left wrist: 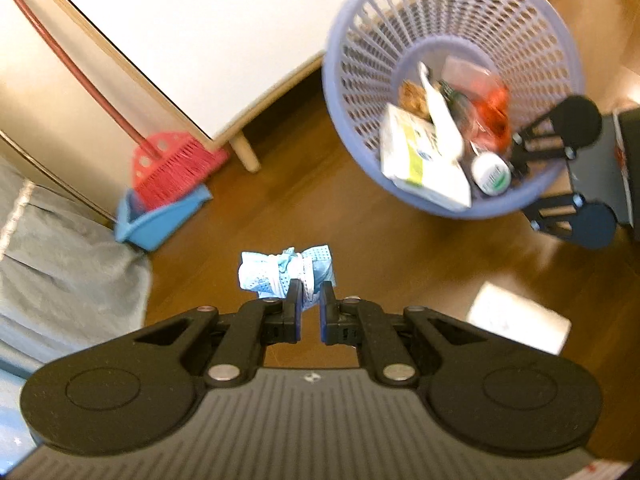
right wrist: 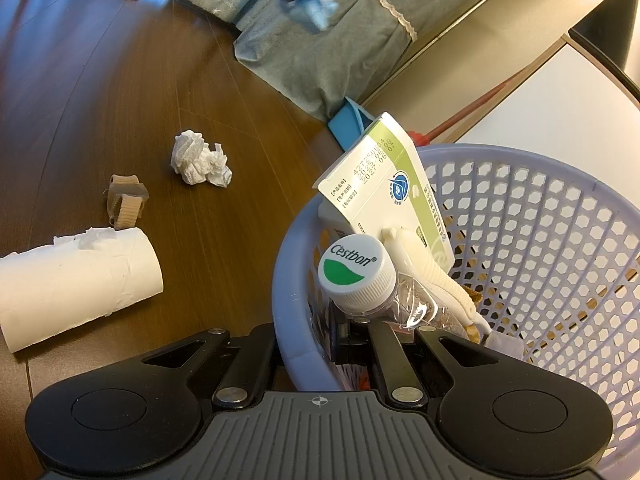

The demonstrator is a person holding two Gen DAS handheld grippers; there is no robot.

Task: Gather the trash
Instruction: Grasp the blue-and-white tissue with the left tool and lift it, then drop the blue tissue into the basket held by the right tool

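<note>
1. The left gripper (left wrist: 310,300) has its fingers pinched on a crumpled blue face mask (left wrist: 286,270), holding it above the wooden floor (left wrist: 360,240).
2. The right gripper (right wrist: 352,336) grips the near rim of the lavender basket (right wrist: 560,216); its fingers straddle the wall, one inside, one outside.
3. The basket holds a green-and-white carton (right wrist: 384,184), a white-capped bottle (right wrist: 356,272) and other scraps.
4. On the floor beside the basket lie a crumpled tissue (right wrist: 200,160), a cardboard tube (right wrist: 80,280) and a small brown scrap (right wrist: 126,204).
5. A red broom (left wrist: 176,168) stands in a blue dustpan (left wrist: 160,216).
</note>
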